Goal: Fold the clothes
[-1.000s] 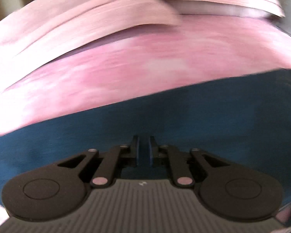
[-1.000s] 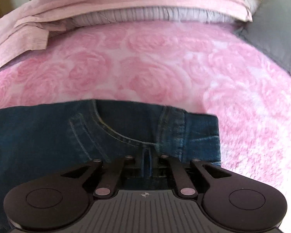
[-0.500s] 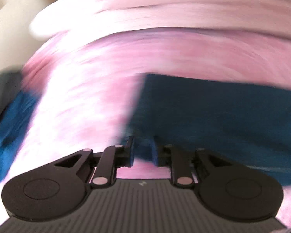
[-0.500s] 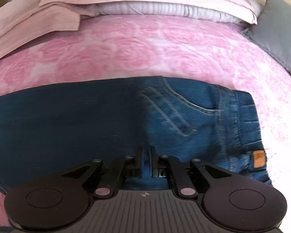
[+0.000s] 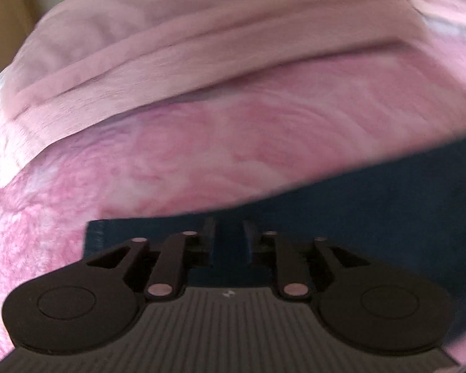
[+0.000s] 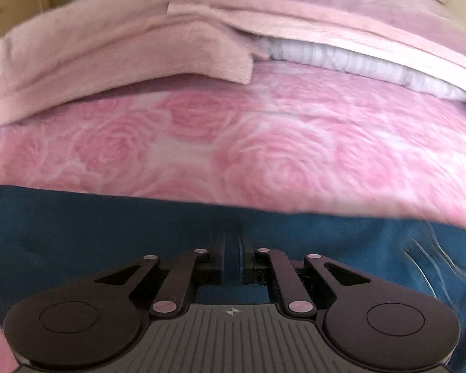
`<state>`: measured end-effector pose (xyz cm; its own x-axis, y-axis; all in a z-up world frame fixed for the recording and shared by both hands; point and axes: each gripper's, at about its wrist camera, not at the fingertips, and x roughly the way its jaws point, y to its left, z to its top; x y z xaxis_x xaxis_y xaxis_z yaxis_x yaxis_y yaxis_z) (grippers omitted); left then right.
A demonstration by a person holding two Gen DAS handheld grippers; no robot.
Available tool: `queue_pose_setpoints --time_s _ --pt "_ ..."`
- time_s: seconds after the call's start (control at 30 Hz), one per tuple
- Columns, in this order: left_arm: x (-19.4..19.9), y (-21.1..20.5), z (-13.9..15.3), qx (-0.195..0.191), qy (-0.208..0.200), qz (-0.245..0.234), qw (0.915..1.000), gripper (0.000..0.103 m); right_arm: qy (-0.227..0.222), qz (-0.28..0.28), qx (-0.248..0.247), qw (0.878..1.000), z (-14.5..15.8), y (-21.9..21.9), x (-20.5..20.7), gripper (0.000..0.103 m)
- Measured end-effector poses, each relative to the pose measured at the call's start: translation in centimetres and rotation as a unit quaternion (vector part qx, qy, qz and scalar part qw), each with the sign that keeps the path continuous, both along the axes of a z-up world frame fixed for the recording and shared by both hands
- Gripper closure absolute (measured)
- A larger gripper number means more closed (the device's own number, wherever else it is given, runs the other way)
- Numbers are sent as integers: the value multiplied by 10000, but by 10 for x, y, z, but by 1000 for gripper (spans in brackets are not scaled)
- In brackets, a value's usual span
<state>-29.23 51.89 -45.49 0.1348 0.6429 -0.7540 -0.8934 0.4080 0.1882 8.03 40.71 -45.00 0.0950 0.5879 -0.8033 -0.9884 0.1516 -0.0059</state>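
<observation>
Jeans (image 5: 372, 217): in the left wrist view, cut off at the right and lower right of the frame, far edge smeared by motion, near part hidden behind the left gripper (image 5: 228, 233); whether its pads press the denim cannot be told; in the right wrist view, the jeans (image 6: 77, 233) run off the left and right edges, stitching at lower right blurred to streaks; fold of denim between the right gripper (image 6: 232, 242) fingers, hidden below by the gripper body; folded pink blanket (image 5: 171, 62) soft, cut off at the top.
</observation>
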Motion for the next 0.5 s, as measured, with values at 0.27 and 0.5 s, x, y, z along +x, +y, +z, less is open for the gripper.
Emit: queue_pose_setpoints --time_s 0.27,0.5 --pt "-23 -24 28 -145 -289 187 9993 85 471 -490 47 9977 13 -18 34 98" --pt "-55 -48 22 -122 56 796 9967 87 32 -1520 -659 9862 15 -132 81 98"
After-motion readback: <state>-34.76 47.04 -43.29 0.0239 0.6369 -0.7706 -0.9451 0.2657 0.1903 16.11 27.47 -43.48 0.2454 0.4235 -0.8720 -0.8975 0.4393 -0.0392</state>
